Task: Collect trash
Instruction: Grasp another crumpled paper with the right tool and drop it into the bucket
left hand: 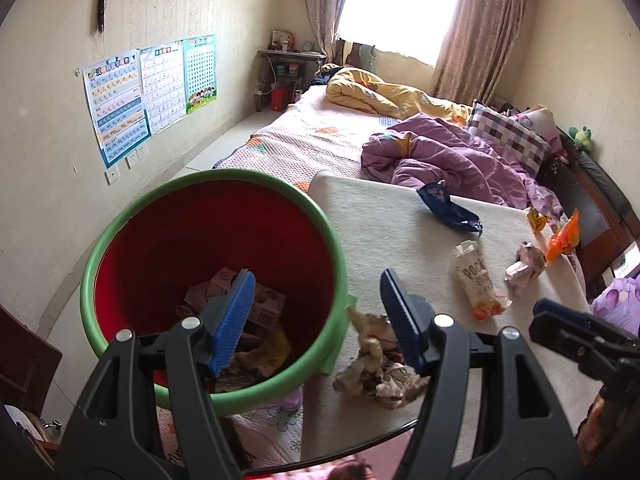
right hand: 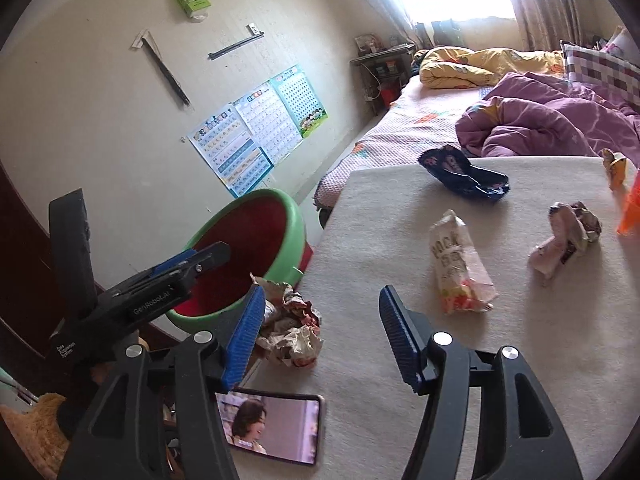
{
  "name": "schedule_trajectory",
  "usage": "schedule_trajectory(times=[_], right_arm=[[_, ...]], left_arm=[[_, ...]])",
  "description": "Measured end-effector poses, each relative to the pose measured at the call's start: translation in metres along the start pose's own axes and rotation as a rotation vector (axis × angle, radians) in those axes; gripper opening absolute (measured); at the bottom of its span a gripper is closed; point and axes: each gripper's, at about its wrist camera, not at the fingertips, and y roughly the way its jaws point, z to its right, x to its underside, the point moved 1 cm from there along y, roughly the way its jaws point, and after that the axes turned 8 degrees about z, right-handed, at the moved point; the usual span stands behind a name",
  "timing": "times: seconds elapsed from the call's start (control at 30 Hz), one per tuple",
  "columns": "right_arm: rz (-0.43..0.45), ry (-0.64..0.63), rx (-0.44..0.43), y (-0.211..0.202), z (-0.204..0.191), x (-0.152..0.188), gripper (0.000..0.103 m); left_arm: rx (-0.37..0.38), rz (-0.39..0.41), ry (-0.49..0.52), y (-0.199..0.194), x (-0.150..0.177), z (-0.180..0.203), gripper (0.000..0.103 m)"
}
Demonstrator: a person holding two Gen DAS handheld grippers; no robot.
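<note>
A green-rimmed red bin (left hand: 208, 184) stands off the table's left edge with several wrappers at its bottom. My left gripper (left hand: 318, 320) is open, one finger over the bin, the other over a crumpled wrapper (left hand: 372, 364) lying on the white table (left hand: 400, 240) beside the bin. Nothing is pressed between its pads. My right gripper (right hand: 322, 332) is open and empty above the table, with the crumpled wrapper (right hand: 292, 328) by its left finger. Further out lie a Pocky box (right hand: 460, 268), a blue wrapper (right hand: 464, 176) and a pink crumpled wrapper (right hand: 568, 236).
A phone (right hand: 272, 428) with a lit screen lies at the table's near edge. An orange wrapper (left hand: 564, 238) and a yellow one (left hand: 536, 220) sit at the far right corner. Behind the table is a bed (left hand: 312, 132) with quilts; a poster-covered wall is at left.
</note>
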Motion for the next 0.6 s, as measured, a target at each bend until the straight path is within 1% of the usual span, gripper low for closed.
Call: schedule_trajectory(times=[0.07,0.13,0.23,0.37,0.4,0.43,0.47,0.53,0.6], right_arm=[[-0.023,-0.024,-0.007,0.005,0.001,0.002,0.063],[-0.059,-0.052,-0.032,0.016,-0.003,0.01,0.063],[-0.141,-0.095,-0.078,0.046,-0.014,0.021,0.065],[-0.238,-0.165,-0.082,0.084,-0.029,0.038,0.065],[-0.265,-0.173,-0.077,0.092,-0.031,0.043,0.061],[-0.288,-0.173,-0.083,0.097,-0.033,0.046,0.042],[-0.286,-0.162,-0.102,0.096,-0.034,0.046,0.036],[-0.242,-0.172,-0.098,0.087,-0.039,0.04,0.027],[-0.177,-0.175,-0.094,0.073,-0.043,0.031,0.026]], left_arm=[[-0.025,0.008,-0.023,-0.003,0.0,0.0,0.063],[-0.052,0.008,-0.045,-0.008,0.002,-0.004,0.064],[-0.088,0.007,-0.053,-0.018,0.007,-0.011,0.064],[-0.134,0.004,-0.086,-0.029,0.012,-0.029,0.065],[-0.144,0.004,-0.091,-0.031,0.012,-0.033,0.065],[-0.154,0.005,-0.096,-0.033,0.013,-0.038,0.065],[-0.164,0.007,-0.102,-0.035,0.013,-0.043,0.065],[-0.178,0.011,-0.114,-0.038,0.013,-0.052,0.065],[-0.187,0.014,-0.124,-0.038,0.011,-0.06,0.065]])
